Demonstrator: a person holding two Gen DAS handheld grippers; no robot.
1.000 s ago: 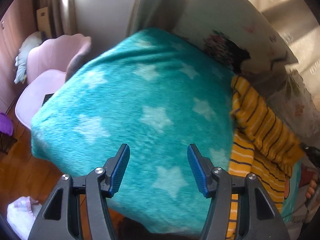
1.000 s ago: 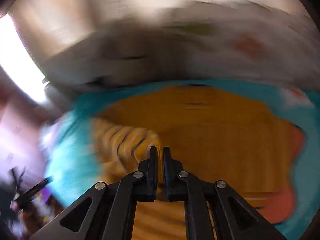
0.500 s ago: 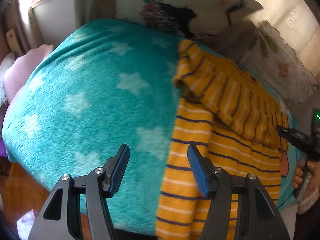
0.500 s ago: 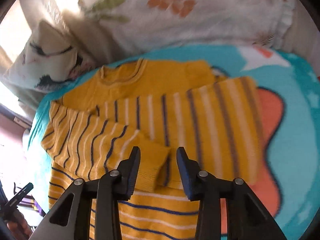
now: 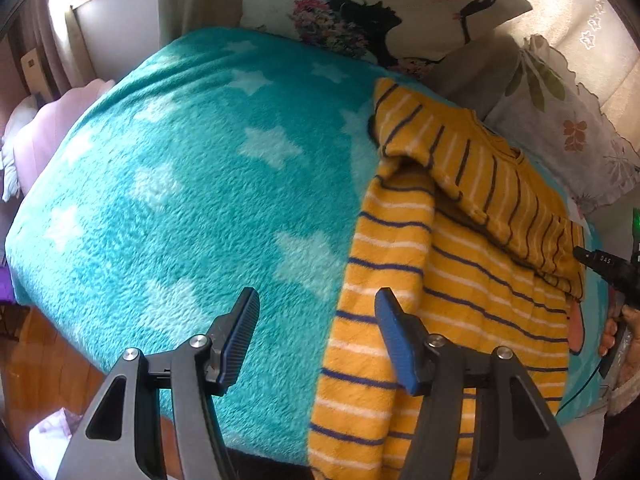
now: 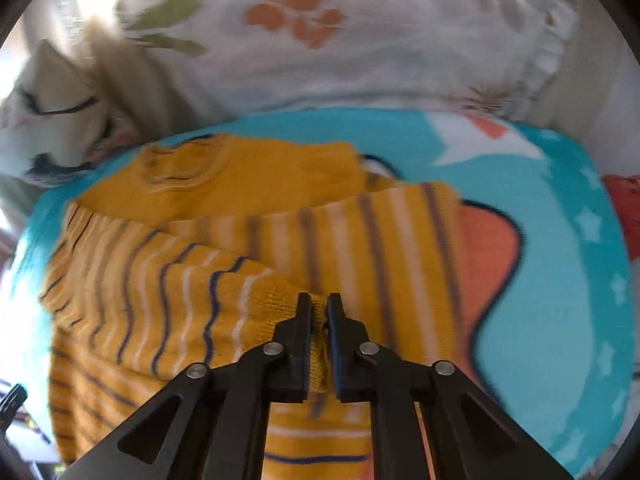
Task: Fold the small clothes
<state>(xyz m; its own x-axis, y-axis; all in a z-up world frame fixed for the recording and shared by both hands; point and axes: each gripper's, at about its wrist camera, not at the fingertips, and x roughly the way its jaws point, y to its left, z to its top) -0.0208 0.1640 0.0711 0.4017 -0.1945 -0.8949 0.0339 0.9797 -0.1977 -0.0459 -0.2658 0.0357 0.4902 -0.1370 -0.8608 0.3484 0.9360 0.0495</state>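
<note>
One yellow striped sweater [image 5: 460, 280] is laid on one teal star blanket [image 5: 180, 200], both sleeves folded across its body. Two pillows [image 5: 400, 12] are propped behind it. The right gripper [image 6: 319, 308] has just been closing; its jaws are pinched on a sleeve cuff. The left gripper [image 5: 316, 320] is held spread, empty, over the sweater's edge.
</note>
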